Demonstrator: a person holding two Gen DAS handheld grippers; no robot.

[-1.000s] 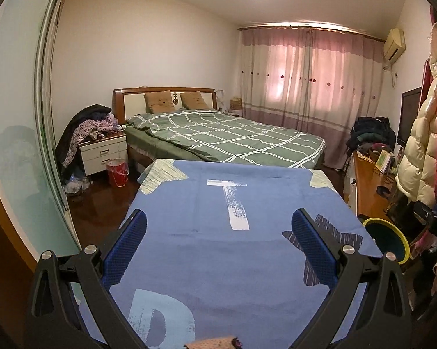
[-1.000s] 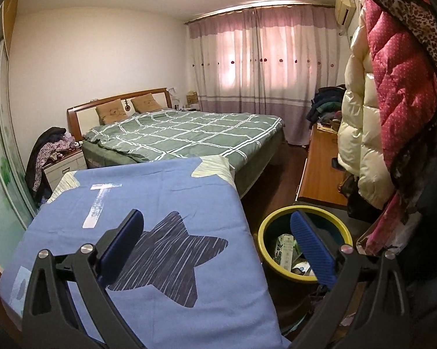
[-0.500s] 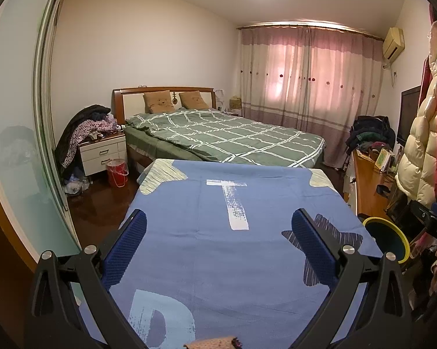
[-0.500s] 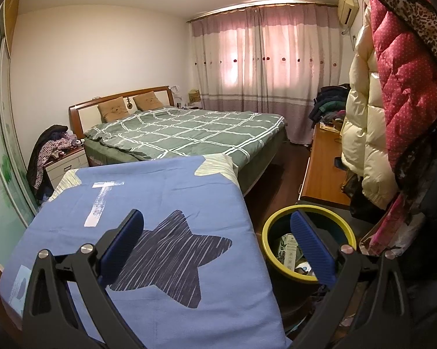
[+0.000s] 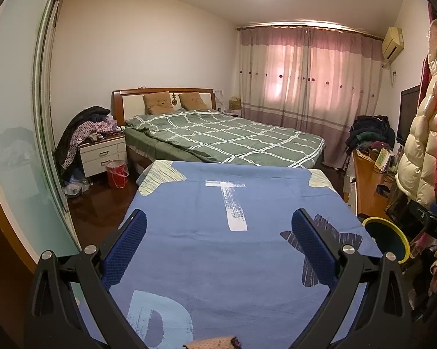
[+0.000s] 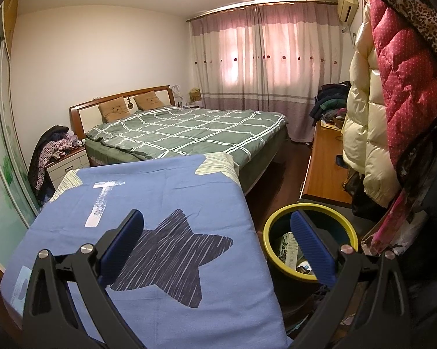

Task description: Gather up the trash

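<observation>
A dark trash bin with a yellow rim [image 6: 276, 218] stands on the floor right of the blue-covered surface [image 6: 166, 192]; it holds a carton and other trash [image 6: 291, 250]. The bin also shows in the left wrist view [image 5: 388, 235]. My right gripper [image 6: 218, 250] is open and empty, its right finger in front of the bin's mouth. My left gripper [image 5: 220, 250] is open and empty above the blue cloth [image 5: 218, 232]. No loose trash shows on the cloth.
A green checked bed [image 5: 227, 139] lies beyond. A nightstand with piled clothes [image 5: 102, 151] and a red bucket [image 5: 116, 173] stand at left. A wooden desk [image 6: 323, 168] and hanging coats [image 6: 393, 87] are at right. A glass sliding door [image 5: 20, 145] is at left.
The right gripper has drifted slightly, so the bin sits a little further right and lower in its view. The left view is nearly unchanged.
</observation>
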